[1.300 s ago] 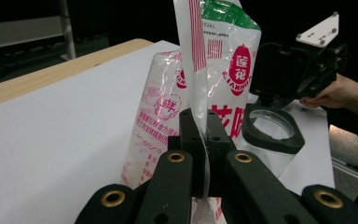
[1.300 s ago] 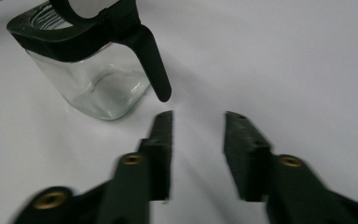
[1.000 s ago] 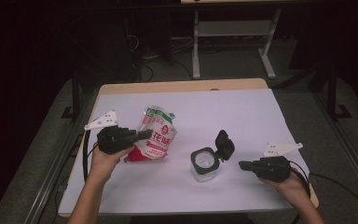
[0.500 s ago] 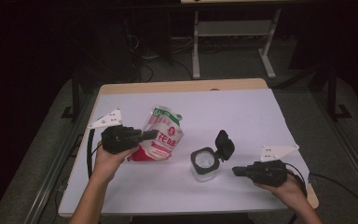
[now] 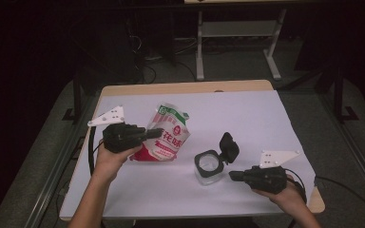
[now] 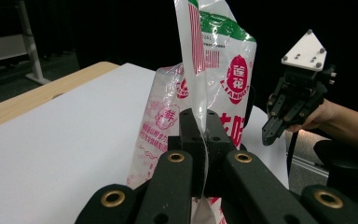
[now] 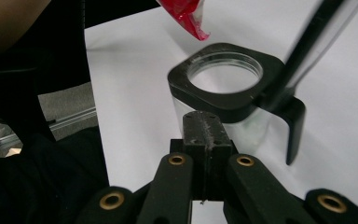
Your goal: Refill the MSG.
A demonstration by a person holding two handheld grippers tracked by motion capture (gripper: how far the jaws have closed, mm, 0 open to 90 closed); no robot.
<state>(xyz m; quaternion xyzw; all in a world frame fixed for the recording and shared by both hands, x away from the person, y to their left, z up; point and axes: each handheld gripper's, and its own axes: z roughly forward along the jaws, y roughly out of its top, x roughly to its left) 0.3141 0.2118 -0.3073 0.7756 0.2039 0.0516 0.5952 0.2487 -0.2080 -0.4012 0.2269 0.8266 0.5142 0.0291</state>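
My left gripper (image 5: 158, 133) is shut on the side edge of a red, white and green snack bag (image 5: 169, 135), holding it upright over the white table. In the left gripper view the bag (image 6: 223, 70) rises from between the closed jaws of that gripper (image 6: 204, 122). A clear square jar (image 5: 208, 166) with a black rim stands right of the bag, its flip lid (image 5: 229, 145) open. My right gripper (image 5: 233, 175) is shut and empty, just right of the jar. In its own view, that gripper (image 7: 204, 125) points at the jar (image 7: 223, 81), with a red corner of the bag (image 7: 186, 14) above.
A white sheet covers the table (image 5: 266, 118), with a wooden edge at the back. A metal desk frame (image 5: 237, 33) and cables lie on the dark floor beyond. Across the table in the left gripper view is the right gripper (image 6: 272, 133) in a hand.
The left gripper has lifted the bag and carried it slightly right, so the bag stands more upright. The right gripper has slid left, closer to the jar.
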